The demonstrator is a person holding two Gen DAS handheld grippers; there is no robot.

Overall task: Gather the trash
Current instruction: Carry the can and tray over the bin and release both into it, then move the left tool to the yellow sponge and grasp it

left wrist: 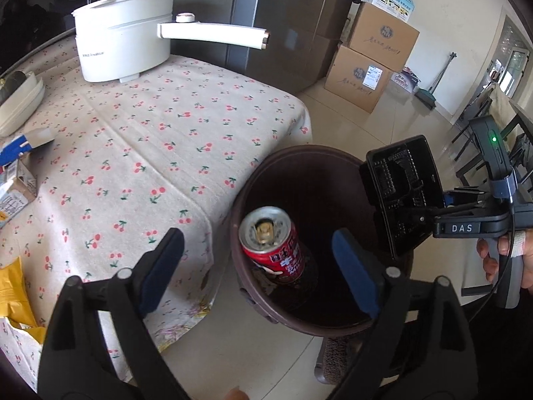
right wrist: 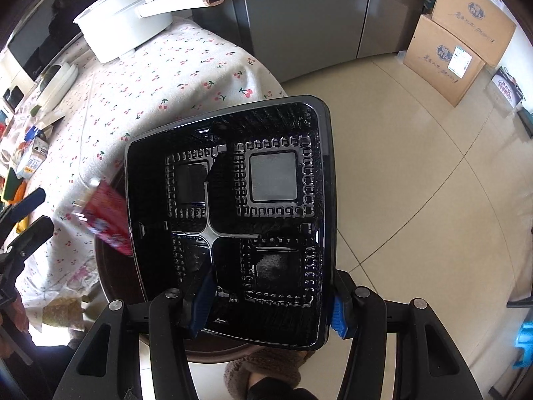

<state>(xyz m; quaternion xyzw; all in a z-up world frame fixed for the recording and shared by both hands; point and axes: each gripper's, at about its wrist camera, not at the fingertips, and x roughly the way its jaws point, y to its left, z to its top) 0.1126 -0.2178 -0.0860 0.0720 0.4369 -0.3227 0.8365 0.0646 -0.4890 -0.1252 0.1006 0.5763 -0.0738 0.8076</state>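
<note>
A red drink can [left wrist: 273, 246] lies tilted inside the dark brown trash bin [left wrist: 299, 153], its top end toward me. My left gripper [left wrist: 256, 238] hangs open above the bin's mouth, and neither blue pad touches the can. In the right wrist view the can [right wrist: 106, 223] is a red blur at the bin's edge, with the left gripper [right wrist: 30, 213] beside it. My right gripper [right wrist: 269, 300] is shut on the near rim of a black compartment food tray [right wrist: 233, 200], holding it over the bin. The left wrist view shows that tray [left wrist: 406, 200] edge-on above the bin's right rim.
The table with a cherry-print cloth [left wrist: 150, 133] stands left of the bin and carries a white pot [left wrist: 123, 40], a small carton [left wrist: 16, 180] and a yellow bag [left wrist: 13, 293]. Cardboard boxes [left wrist: 366, 66] stand by the grey fridge [left wrist: 283, 16]. A person's slippered foot [right wrist: 266, 373] is under the bin.
</note>
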